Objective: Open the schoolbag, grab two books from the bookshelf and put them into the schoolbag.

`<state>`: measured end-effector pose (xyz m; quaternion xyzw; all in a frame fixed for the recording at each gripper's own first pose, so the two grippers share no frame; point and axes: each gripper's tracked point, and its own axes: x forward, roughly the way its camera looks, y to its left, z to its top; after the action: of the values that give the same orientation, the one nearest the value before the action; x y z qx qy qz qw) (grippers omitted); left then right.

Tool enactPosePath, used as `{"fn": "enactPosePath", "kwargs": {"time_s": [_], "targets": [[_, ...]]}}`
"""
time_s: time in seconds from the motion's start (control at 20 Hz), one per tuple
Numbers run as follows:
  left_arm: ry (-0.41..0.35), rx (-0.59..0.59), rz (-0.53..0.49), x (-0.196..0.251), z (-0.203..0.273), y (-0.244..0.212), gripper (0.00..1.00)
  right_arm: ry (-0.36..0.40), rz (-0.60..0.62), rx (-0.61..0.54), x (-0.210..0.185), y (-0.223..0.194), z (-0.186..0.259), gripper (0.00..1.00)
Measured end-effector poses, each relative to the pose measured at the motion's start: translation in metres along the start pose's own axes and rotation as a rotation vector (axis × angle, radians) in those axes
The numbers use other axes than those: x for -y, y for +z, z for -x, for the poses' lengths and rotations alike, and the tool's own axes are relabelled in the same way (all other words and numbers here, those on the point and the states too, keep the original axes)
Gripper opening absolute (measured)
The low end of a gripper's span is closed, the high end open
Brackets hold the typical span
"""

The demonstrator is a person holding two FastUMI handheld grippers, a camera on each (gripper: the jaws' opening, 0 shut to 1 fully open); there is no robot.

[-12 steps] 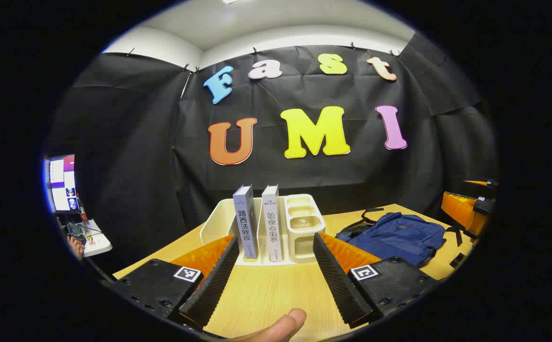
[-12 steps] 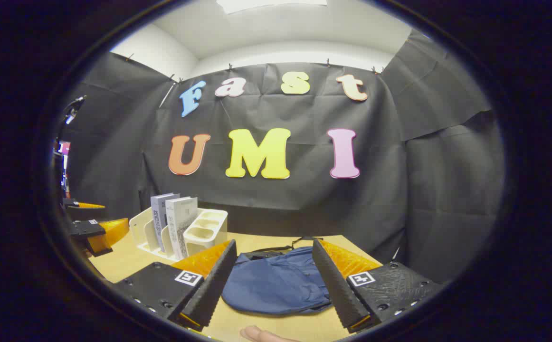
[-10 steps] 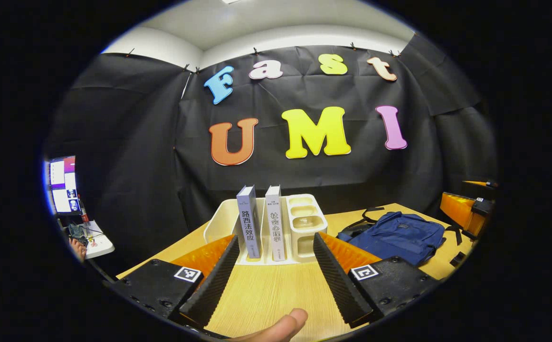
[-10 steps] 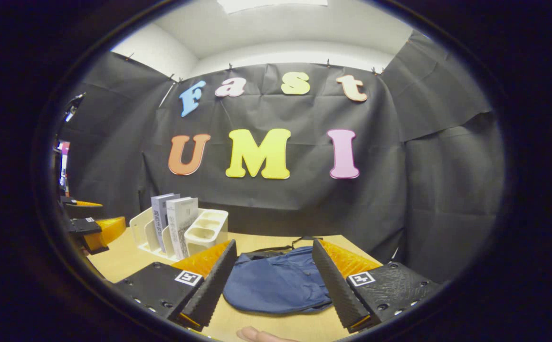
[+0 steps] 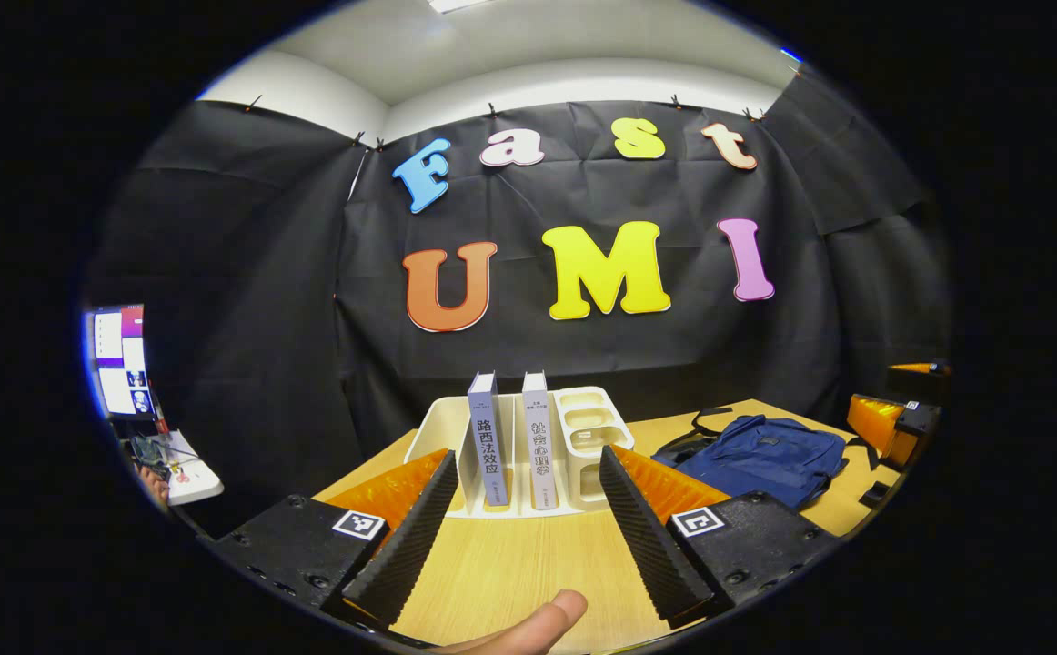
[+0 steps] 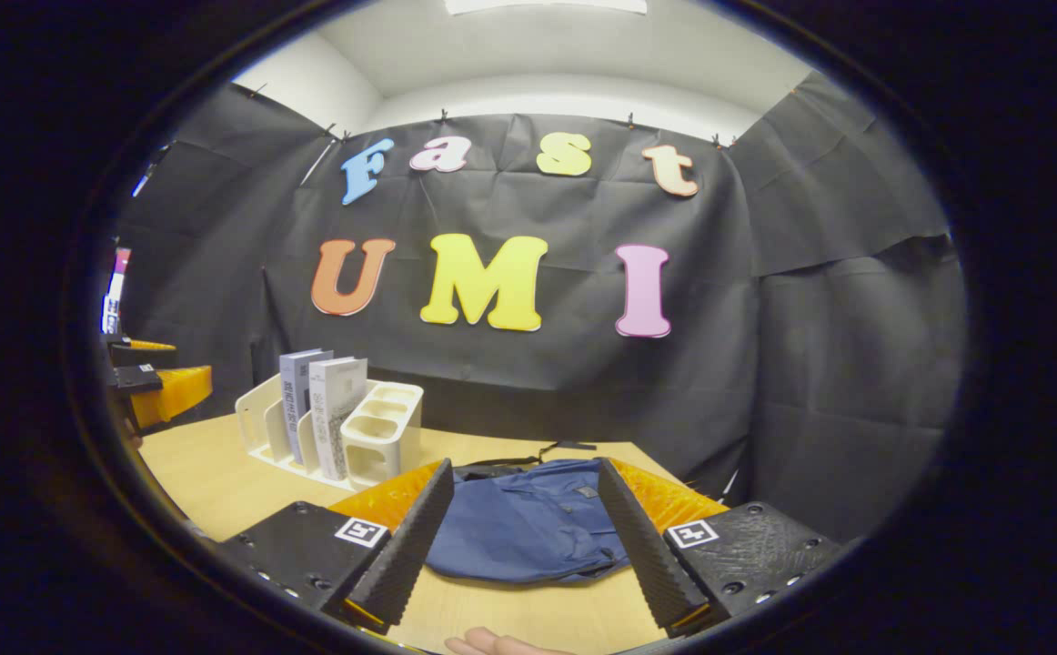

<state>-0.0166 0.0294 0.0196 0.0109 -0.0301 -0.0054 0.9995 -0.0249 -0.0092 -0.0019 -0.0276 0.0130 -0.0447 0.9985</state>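
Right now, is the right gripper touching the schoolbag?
Apart. In the right gripper view the open right gripper hangs short of the schoolbag, with bare table showing between the fingertips and the bag's near edge.

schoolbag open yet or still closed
Closed, as far as shows: the schoolbag lies flat on the table with no gap or lifted flap, and both books stand upright in the bookshelf.

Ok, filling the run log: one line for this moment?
left gripper open, facing books | right gripper open, facing schoolbag | bag closed
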Motion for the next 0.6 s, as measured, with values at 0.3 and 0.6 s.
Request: {"fn": "enactPosePath", "kwargs": {"time_s": [0.3,0.6], "targets": [[-0.008,-0.012,0.002,0.002,-0.004,-0.005,0.99,0.001,-0.011,-0.042,-0.002,-0.01,-0.004,0.95],[-0.001,-0.031,-0.001,-0.001,-0.007,-0.01,0.99,-0.009,-0.007,-0.074,0.001,-0.022,-0.011,0.96]]}}
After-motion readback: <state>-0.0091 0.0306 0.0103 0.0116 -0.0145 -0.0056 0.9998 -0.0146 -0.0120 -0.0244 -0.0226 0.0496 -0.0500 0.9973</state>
